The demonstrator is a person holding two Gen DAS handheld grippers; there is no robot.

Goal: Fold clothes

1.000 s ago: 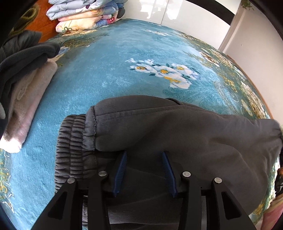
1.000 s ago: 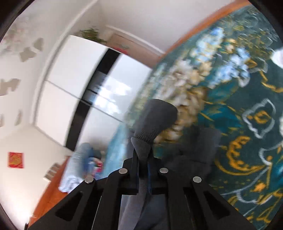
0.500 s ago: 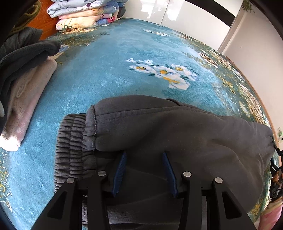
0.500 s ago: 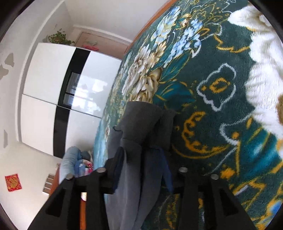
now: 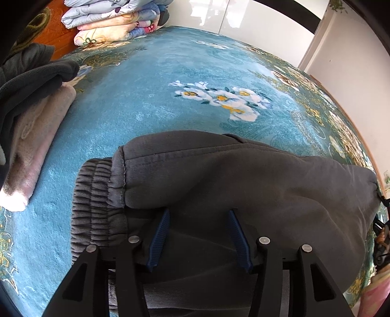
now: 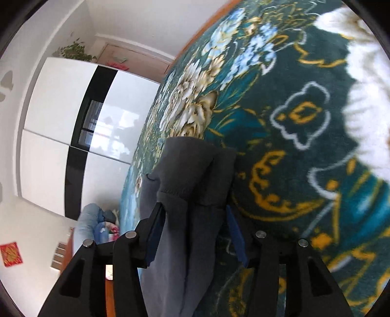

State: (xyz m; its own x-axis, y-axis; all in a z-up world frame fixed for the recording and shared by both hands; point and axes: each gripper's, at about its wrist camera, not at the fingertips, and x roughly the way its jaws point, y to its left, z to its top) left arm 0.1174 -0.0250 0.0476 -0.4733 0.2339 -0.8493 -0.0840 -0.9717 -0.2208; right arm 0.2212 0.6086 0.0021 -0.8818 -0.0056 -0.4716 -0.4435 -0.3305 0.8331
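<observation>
Dark grey sweatpants (image 5: pixel 243 175) lie folded on the blue floral blanket (image 5: pixel 146 85), the ribbed waistband (image 5: pixel 97 200) at the left. My left gripper (image 5: pixel 198 211) hovers over their near edge. Its jaws are opening, blue pads apart, with cloth lying under and between them but not pinched. In the right wrist view the grey cuffed end of the sweatpants (image 6: pixel 192 165) rests on the blanket (image 6: pixel 292 146). My right gripper (image 6: pixel 193 206) is open around it. The left pad touches the cloth; the right pad stands free.
A stack of folded quilts (image 5: pixel 117 22) sits at the bed's far left corner. A dark garment (image 5: pixel 31 80) and a pale pink one (image 5: pixel 36 136) lie at the left edge. A white wardrobe (image 6: pixel 61 109) stands beyond the bed.
My right gripper let go of the grey cuff: jaws went from shut to apart, and it sank toward the blanket. The left jaws widened slightly. The pants' right end settled lower.
</observation>
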